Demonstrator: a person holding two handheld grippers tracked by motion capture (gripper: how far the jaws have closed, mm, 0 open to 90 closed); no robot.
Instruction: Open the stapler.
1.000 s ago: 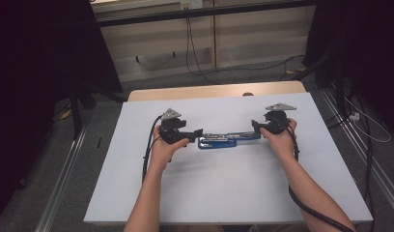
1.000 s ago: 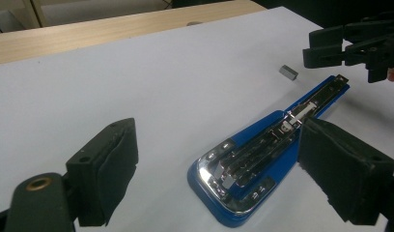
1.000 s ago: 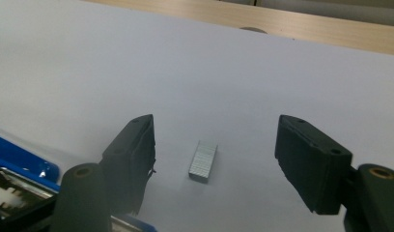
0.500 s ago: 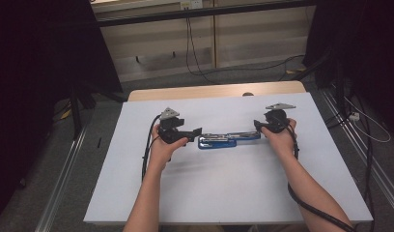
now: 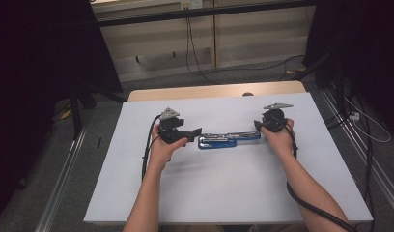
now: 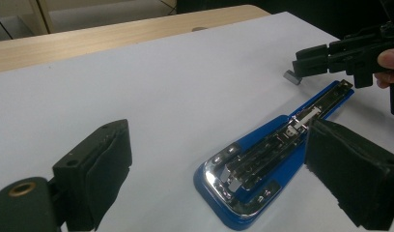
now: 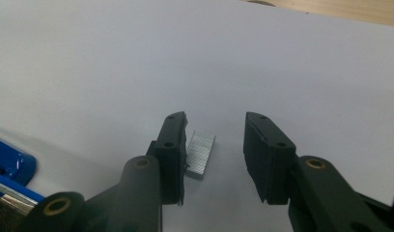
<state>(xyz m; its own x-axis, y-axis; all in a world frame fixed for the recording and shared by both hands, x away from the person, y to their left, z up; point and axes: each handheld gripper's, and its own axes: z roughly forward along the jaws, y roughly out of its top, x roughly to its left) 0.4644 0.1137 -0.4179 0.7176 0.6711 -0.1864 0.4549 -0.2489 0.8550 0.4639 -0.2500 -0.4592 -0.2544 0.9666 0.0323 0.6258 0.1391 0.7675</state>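
right gripper (image 7: 212, 159): its jaws straddle the staple strip (image 7: 200, 153), open, and have just been closing; the strip lies flat on the desk (image 7: 113, 58) between them, against or just off one pad, clear of the other, so it is not yet pinched.
strip's long axis: it runs away from the camera in the right gripper view, roughly in line with the jaws, so the pads meet its long sides.
which hand is nearer: the right one by far; in the left gripper view the strip (image 6: 291, 76) sits just off the far end of the stapler, under the right gripper's tips (image 6: 308, 60).
left gripper (image 6: 219, 174): jaws wide apart, holding nothing, hovering at the near, rounded end of the stapler (image 6: 262, 164).
stapler: blue base, opened out flat with the metal staple channel facing up; its long axis runs left to right across the desk in the high view (image 5: 229, 140), between the two hands.
high view: left gripper (image 5: 190, 133) at the stapler's left end, right gripper (image 5: 260, 130) at its right end.
change from the earlier frames: both hands sit at about the same spots and the stapler lies as it did; the narrowing of the right jaws is the difference.
judgement: a little more closing should seat the strip for lifting.
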